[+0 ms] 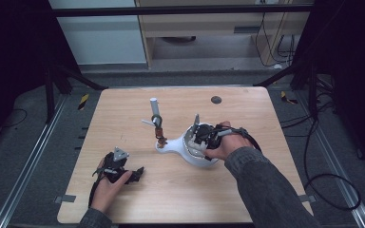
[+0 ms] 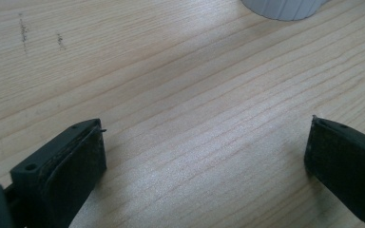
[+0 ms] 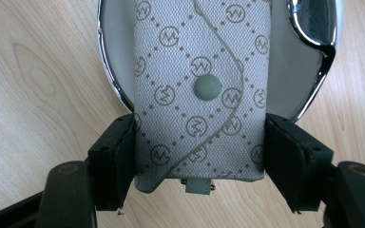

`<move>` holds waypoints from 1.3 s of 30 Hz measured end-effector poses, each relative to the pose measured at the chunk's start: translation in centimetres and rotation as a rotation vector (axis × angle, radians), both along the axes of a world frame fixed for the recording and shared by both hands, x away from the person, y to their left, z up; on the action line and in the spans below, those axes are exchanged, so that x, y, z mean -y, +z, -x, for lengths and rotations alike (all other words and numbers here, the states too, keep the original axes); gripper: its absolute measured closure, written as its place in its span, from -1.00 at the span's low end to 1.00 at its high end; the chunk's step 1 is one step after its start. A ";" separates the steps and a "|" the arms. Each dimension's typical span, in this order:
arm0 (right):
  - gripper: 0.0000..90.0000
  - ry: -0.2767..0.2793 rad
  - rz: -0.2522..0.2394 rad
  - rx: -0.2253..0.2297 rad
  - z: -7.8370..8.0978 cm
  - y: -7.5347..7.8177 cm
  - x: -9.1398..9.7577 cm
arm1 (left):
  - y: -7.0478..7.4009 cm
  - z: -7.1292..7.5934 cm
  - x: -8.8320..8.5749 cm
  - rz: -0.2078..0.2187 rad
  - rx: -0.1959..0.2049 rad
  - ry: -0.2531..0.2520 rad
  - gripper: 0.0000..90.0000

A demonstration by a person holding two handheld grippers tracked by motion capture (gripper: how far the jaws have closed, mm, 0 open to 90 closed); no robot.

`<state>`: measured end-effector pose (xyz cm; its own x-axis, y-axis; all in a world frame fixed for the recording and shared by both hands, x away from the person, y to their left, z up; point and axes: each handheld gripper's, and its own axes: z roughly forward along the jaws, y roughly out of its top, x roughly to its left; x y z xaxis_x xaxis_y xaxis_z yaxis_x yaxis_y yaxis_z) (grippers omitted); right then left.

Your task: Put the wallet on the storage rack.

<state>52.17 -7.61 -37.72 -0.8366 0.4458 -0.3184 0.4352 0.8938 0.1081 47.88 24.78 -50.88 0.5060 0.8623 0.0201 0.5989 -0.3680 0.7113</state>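
Wooden table (image 1: 180,190) first, then the white dish (image 1: 190,153) with its chrome rim, sitting right of centre. Over it, the right hand-held gripper (image 3: 199,156) pinches a grey monogrammed fabric pouch (image 3: 199,61) by its sides. It looks soft and light, likely to buckle, so gripping the flat sides suits it. The left hand-held gripper (image 2: 204,156) rests spread wide, holding nothing.

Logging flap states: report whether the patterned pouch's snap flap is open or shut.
Shut. In the right gripper view the pouch has its curved flap lying flat, the snap button pressed at its middle.
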 end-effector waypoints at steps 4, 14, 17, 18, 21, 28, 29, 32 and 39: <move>-0.31 0.001 0.001 -0.002 -0.1 -0.1 -0.1 | 0.0 0.0 0.0 0.000 0.000 0.000 -1.00; -0.31 -0.010 0.000 -0.007 -0.5 -0.4 -0.3 | 0.0 0.0 0.0 0.000 0.000 -0.002 -1.00; -0.31 -0.013 -0.003 -0.009 -0.6 -0.5 -0.3 | 0.0 0.0 0.0 0.000 0.000 -0.002 -1.00; -0.31 -0.011 -0.001 -0.009 -0.6 -0.6 -0.3 | 0.0 0.0 0.0 0.000 0.000 -0.003 -1.00; -0.31 -0.012 -0.001 -0.013 -0.7 -0.7 -0.4 | 0.0 0.0 0.0 0.000 0.000 -0.003 -1.00; -0.31 -0.012 -0.004 -0.018 -0.9 -0.8 -0.5 | 0.0 0.0 0.0 -0.001 -0.001 -0.004 -1.00; -0.31 -0.017 -0.003 -0.019 -0.9 -0.8 -0.6 | 0.0 0.0 0.0 0.000 0.000 -0.003 -1.00; -0.31 -0.014 -0.006 -0.019 -1.0 -0.9 -0.6 | 0.0 0.0 0.0 -0.001 -0.001 -0.005 -1.00; -0.32 -0.022 -0.010 -0.022 -1.1 -1.0 -0.7 | 0.0 0.0 0.1 0.002 -0.001 -0.004 -1.00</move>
<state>53.31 -6.96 -38.67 -0.8333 0.4676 -0.2949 0.4574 0.8828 0.1074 47.91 24.72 -50.88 0.5093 0.8604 0.0181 0.5982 -0.3690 0.7113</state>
